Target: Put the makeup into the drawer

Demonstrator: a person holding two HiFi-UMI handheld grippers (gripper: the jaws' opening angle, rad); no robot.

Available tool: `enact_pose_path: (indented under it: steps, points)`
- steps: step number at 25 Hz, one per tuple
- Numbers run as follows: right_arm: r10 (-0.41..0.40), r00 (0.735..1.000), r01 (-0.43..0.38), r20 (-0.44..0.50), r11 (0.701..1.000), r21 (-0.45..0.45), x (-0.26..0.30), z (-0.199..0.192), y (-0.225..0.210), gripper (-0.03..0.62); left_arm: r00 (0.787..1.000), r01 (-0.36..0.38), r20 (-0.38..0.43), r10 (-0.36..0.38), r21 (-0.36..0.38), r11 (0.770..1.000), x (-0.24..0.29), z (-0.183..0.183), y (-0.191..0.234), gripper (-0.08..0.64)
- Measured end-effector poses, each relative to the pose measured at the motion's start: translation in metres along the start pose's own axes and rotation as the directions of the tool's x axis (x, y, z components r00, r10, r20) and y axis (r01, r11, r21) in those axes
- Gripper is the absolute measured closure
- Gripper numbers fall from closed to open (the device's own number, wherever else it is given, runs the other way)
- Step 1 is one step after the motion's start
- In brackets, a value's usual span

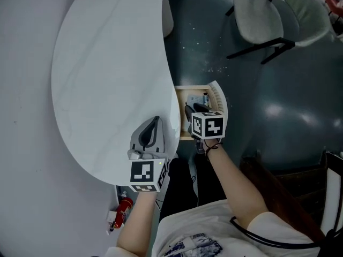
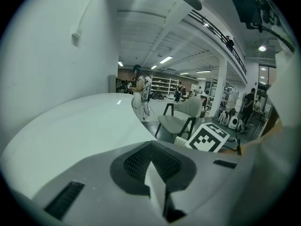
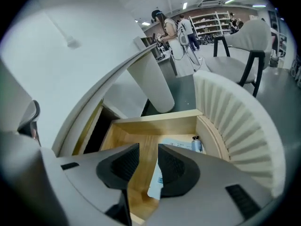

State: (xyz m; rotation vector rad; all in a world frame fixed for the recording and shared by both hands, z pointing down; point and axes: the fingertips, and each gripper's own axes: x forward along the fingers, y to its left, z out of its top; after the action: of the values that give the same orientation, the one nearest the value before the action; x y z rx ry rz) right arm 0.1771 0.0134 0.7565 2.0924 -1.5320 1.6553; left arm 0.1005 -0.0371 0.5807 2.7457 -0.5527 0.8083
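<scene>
Nearest the lens in the right gripper view, the right gripper (image 3: 148,155) hung over the open drawer (image 3: 155,125) with its jaws apart and nothing between them, only the wooden drawer floor showing through the gap. Inside the drawer lay the makeup packet (image 3: 175,146), flat and pale. Its long axis ran from upper right to lower left of the frame, and its lower end was hidden behind a jaw. Just right of it, near the ribbed white drawer front (image 3: 235,121), a small bottle (image 3: 196,145) lay with its dark cap pointing toward the top of the frame. At the lower centre of the head view, the left gripper (image 1: 154,123) sat above the edge of the white worktop (image 1: 107,63), its jaws closed together and empty.
</scene>
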Motion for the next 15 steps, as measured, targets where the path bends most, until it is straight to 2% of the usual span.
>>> enact_pose_path:
  steps: [9,15]
  points:
    - [-0.066,0.99,0.064,0.122,0.998,0.018,-0.061,0.006,0.021,0.46,0.996,0.074,0.038,-0.076,0.05,0.996,-0.047,0.009,0.013,0.52]
    - [-0.088,0.978,0.092,0.188,0.996,-0.012,-0.111,0.009,0.057,0.5,0.993,0.085,0.07,-0.09,0.075,0.994,-0.092,0.026,0.03,0.52]
